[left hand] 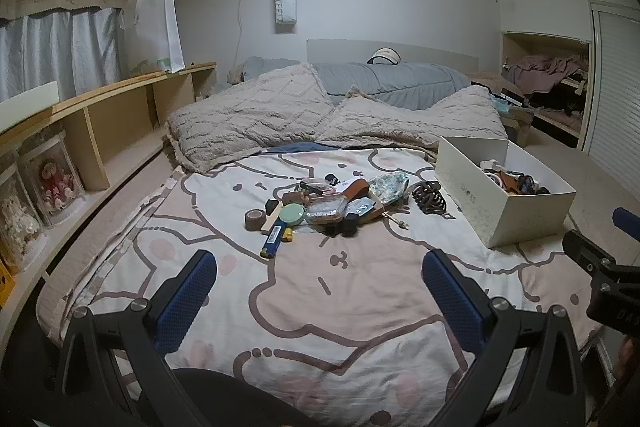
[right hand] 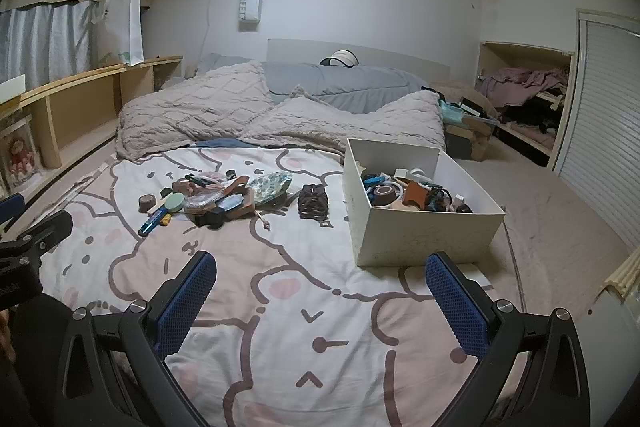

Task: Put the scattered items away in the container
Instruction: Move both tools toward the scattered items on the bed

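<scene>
A pile of small items (left hand: pixel 320 205) lies mid-bed on the pink cartoon sheet: a brown tape roll (left hand: pixel 254 219), a green round tin (left hand: pixel 292 214), a blue tube (left hand: pixel 274 237), a patterned pouch (left hand: pixel 389 187) and a black hair claw (left hand: pixel 429 198). The white box (left hand: pixel 520 211) at the right holds several items. My left gripper (left hand: pixel 320 279) is open and empty, hovering short of the pile. My right gripper (right hand: pixel 320 279) is open and empty, near the box (right hand: pixel 424 231); the pile (right hand: pixel 216 197) and the claw (right hand: pixel 313 202) lie to its left.
Fluffy pillows (left hand: pixel 256 115) and a grey duvet (left hand: pixel 384 79) fill the bed's far end. Wooden shelves (left hand: pixel 100 131) run along the left. A closet nook with clothes (right hand: pixel 524 95) and a slatted door (right hand: pixel 604 131) stand at the right.
</scene>
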`<state>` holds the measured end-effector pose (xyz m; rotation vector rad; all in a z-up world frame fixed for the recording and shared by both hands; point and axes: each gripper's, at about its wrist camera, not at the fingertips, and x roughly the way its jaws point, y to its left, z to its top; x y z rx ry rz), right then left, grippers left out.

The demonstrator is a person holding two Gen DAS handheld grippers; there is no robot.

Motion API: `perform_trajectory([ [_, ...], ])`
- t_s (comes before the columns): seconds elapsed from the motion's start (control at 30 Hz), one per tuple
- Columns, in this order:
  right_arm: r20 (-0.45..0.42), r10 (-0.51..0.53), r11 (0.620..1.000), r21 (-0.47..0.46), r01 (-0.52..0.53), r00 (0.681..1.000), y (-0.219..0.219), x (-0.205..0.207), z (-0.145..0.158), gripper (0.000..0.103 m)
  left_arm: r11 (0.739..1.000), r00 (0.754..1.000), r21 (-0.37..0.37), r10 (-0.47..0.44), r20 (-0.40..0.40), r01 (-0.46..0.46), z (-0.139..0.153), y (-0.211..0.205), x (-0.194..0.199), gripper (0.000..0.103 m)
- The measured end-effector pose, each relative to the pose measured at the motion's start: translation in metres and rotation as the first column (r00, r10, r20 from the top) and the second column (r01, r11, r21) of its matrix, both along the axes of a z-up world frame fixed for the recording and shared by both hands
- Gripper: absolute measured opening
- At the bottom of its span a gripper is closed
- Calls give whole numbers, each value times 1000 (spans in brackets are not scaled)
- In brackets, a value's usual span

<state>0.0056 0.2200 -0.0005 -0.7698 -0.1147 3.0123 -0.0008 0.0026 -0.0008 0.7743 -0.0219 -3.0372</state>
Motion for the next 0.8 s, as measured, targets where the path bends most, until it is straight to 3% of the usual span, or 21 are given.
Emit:
perform_trajectory([
  [0.8,7,8,1000,-1,-8,1000,-1,-2,2,103,1000,1000,6,-6,15,6,0,4,-4,103],
])
